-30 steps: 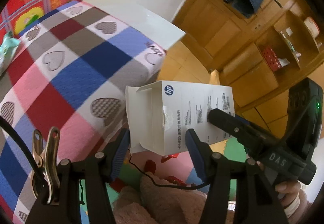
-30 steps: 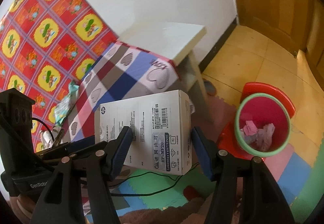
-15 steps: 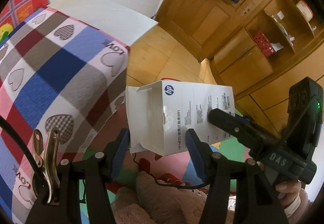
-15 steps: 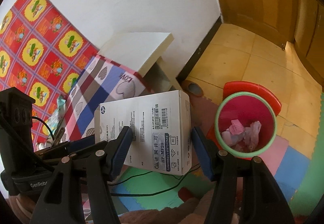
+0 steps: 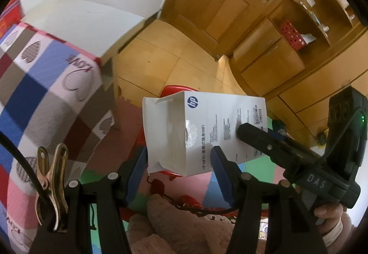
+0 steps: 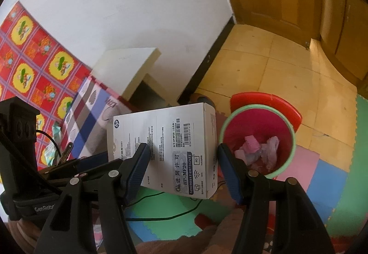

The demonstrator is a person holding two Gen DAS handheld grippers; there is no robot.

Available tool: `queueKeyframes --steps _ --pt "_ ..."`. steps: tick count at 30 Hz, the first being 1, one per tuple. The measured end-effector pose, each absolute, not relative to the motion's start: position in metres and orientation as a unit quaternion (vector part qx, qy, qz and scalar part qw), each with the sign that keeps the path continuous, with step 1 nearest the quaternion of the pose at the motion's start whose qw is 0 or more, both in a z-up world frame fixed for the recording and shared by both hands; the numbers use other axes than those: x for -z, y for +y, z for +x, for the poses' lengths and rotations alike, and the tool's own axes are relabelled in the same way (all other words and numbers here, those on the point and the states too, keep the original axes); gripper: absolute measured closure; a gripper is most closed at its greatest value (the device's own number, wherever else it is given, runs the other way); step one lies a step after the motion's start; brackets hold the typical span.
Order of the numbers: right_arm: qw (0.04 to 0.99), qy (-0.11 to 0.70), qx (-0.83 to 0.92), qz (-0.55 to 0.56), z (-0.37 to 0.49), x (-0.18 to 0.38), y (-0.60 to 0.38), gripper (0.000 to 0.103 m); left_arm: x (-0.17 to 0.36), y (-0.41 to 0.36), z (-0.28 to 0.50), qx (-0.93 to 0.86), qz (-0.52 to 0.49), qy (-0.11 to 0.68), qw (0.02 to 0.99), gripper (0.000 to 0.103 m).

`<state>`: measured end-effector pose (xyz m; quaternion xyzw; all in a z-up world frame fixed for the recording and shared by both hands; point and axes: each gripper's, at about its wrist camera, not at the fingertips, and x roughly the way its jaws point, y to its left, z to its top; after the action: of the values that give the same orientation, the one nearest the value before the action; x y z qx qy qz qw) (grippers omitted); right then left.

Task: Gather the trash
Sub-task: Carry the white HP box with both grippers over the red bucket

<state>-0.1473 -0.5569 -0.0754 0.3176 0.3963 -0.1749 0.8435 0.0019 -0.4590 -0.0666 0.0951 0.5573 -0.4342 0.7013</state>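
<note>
White cardboard, printed with a blue logo and a barcode label, makes up the box (image 6: 165, 150) that both tools carry in the air above the foam floor mat (image 6: 322, 185), just left of the red bin (image 6: 257, 139) with the green rim. The left gripper (image 5: 179, 171) clamps the end with the opened flap, its blue pads (image 5: 220, 169) pressed on opposite faces; the right gripper (image 6: 181, 171) clamps the sealed, labelled end the same way, so neither is free. The box lies roughly level, its long axis running between the two tools, the sealed end toward the bin and the opened end toward the bed with the checked heart blanket (image 5: 46, 97). Pink and pale scraps already lie in the bin. The step in hand looks like carrying the box over the rim and dropping it, and it is probably close to done. To do it well, I would bring the sealed end right over the bin mouth, tip that end down so the long axis points into the bin, then let go with the left tool first and the right one last, so the box slides in rather than bridging the rim. A black cable (image 6: 161, 210) lies on the mat below; the box should stay above it. Wooden cupboards (image 5: 276, 51) stand far behind.
</note>
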Motion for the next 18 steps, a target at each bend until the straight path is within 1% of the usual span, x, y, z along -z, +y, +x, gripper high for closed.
queueKeyframes --steps 8,18 --pt "0.838 0.396 0.186 0.324 -0.154 0.093 -0.593 0.041 0.083 -0.5 -0.006 0.443 0.109 0.563 0.689 0.043" --pt "0.827 0.407 0.195 0.335 -0.159 0.137 -0.639 0.041 0.117 -0.545 -0.013 0.45 0.147 0.56 0.68 0.043"
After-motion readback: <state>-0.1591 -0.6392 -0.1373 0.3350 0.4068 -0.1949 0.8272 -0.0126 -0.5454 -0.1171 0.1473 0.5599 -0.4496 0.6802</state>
